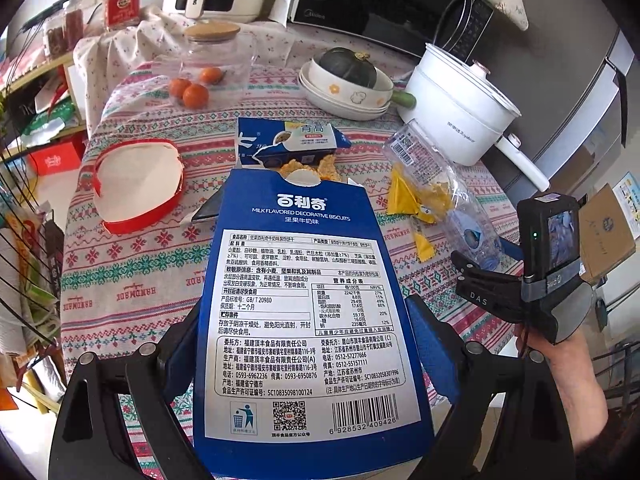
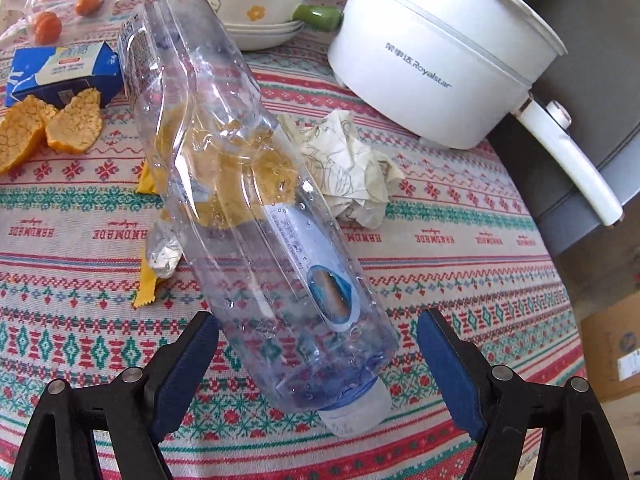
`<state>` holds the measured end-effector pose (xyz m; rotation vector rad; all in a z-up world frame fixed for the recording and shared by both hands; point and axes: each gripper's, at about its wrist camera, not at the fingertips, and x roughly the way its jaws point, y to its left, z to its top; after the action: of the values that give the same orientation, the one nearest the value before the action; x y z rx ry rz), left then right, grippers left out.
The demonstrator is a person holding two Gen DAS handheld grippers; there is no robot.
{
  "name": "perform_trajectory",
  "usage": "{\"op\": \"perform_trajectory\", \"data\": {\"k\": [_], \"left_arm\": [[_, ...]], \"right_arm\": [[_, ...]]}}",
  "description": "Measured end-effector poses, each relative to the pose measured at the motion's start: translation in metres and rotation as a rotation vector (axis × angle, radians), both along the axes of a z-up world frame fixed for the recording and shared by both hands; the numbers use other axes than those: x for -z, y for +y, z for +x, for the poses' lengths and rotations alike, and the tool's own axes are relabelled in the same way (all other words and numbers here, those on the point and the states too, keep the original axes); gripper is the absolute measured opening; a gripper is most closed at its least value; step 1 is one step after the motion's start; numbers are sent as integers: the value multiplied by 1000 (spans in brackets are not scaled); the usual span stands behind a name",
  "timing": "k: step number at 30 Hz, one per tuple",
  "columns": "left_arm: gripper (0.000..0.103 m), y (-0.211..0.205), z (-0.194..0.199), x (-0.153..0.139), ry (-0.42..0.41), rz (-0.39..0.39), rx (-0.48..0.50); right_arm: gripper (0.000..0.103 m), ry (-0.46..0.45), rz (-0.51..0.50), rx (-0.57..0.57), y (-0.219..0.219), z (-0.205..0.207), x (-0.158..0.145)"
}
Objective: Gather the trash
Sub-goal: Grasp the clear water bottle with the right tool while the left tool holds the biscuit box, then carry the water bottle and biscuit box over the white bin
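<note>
My left gripper (image 1: 306, 320) is shut on a tall blue biscuit box (image 1: 304, 280), held upright with its printed back facing the camera. A crushed clear plastic bottle (image 2: 256, 184) lies on the patterned tablecloth (image 2: 460, 280), cap end toward me. It sits between the fingers of my right gripper (image 2: 318, 320). The left pad is at the bottle's side and a gap shows at the right pad, so the gripper is open. The right gripper (image 1: 480, 280) also shows in the left wrist view, beside the bottle (image 1: 436, 184).
Orange peel (image 2: 60, 124), a small blue carton (image 2: 64, 72), a yellow wrapper (image 2: 146, 288), a foil scrap (image 2: 162, 252) and crumpled paper (image 2: 352, 168) lie around the bottle. A white electric pot (image 2: 432, 52) and stacked bowls (image 2: 256, 12) stand behind. A red-rimmed paper tray (image 1: 140, 184) lies left.
</note>
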<state>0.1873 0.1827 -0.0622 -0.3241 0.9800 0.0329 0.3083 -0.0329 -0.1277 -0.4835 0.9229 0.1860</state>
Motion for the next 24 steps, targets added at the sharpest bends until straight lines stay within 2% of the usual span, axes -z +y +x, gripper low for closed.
{"op": "perform_trajectory", "data": {"k": [2,5,12,24], "left_arm": [[93,-3,1,0,0,-4,3],[93,-6,1,-1,-4,-10,8],[93,-12,-1,-7,-27,-19,12],[93,-35,2,-22,-81,-105,1]], "right_arm": [[75,5,2,0,-1,3,5],[74,-15,27,7,-5,1,0],[73,-49,204,-21,-19,-22,-44],[71,-58,445,-13,-54,-57,-100]]}}
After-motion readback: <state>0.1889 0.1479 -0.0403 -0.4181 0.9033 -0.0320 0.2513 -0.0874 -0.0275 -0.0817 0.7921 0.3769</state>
